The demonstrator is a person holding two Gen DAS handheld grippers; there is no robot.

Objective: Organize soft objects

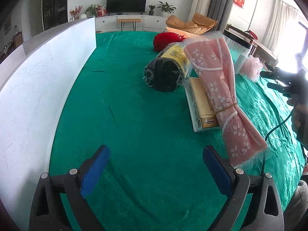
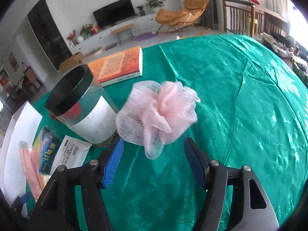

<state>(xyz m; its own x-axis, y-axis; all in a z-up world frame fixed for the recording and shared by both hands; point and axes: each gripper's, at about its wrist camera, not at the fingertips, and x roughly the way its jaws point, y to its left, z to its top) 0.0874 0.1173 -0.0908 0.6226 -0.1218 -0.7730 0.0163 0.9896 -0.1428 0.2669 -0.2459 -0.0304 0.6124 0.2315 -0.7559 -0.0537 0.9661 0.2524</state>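
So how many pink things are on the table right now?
2. A pink mesh puff lies just ahead of the open right gripper, beside the jar. A bagged pink floral bundle lies across the tissue pack. Others may be hidden.

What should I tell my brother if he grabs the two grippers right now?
Left gripper: open, holding nothing, over bare green tablecloth.
Right gripper: open, holding nothing, with the pink bath pouf just ahead of its fingertips.
Pink floral face-mask pack leans on the tissue pack; beside them sit the black bag roll and red yarn.
Clear canister with black lid and a book stand near the pouf.
Done: nothing looks sorted yet.
Left: probably grasp the pouf, then gather the other soft things.
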